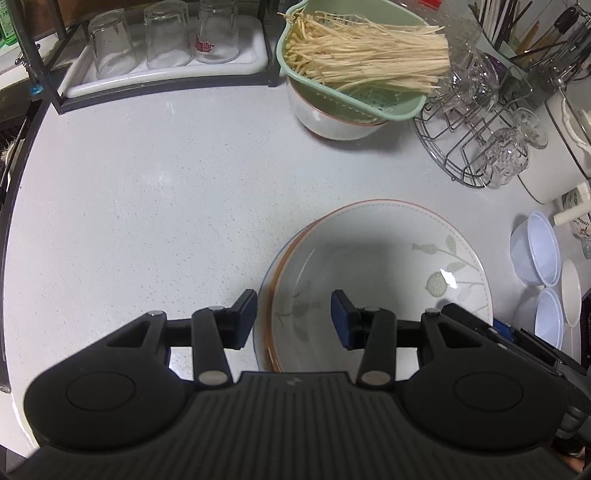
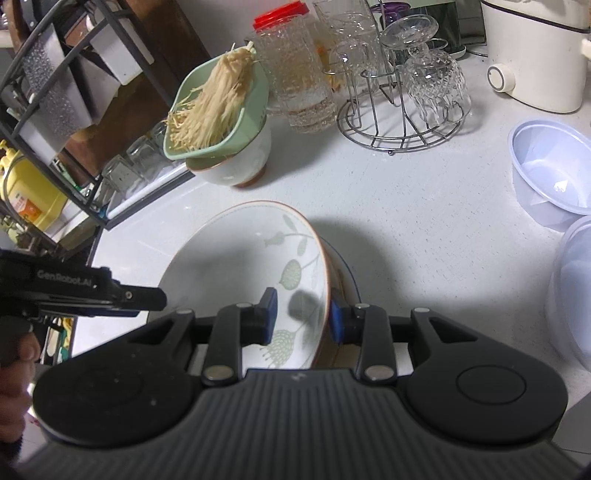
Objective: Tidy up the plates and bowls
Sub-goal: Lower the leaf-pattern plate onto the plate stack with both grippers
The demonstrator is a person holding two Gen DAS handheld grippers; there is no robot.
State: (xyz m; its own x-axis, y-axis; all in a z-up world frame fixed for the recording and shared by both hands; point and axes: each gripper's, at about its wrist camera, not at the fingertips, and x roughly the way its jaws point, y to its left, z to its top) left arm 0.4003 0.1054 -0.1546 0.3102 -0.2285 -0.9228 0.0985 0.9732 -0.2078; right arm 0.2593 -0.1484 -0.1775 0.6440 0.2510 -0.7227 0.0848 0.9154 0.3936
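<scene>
Both tongs straddle the rim of the leaf-patterned plate (image 1: 384, 258): the left gripper (image 1: 293, 319) with one pad outside and one inside the near edge, the right gripper (image 2: 301, 319) across the opposite edge. Whether the pads actually press I cannot tell; a gap seems to show. That plate sits on other plates (image 1: 271, 295) on the counter (image 1: 147, 203), nearer than the strainer of mushrooms (image 1: 354, 62). Glazed ceramic: stiff, slippery, breakable, fairly heavy; take it at the rim.

Home kitchen. Speckled white countertop (image 1: 147, 177); upturned glasses (image 1: 168, 35) on a drain tray at its back edge, green colander (image 2: 218, 122) of enoki mushrooms on a bowl, wire glass rack (image 2: 402, 122), chopstick holder (image 1: 506, 26) at back right corner.
</scene>
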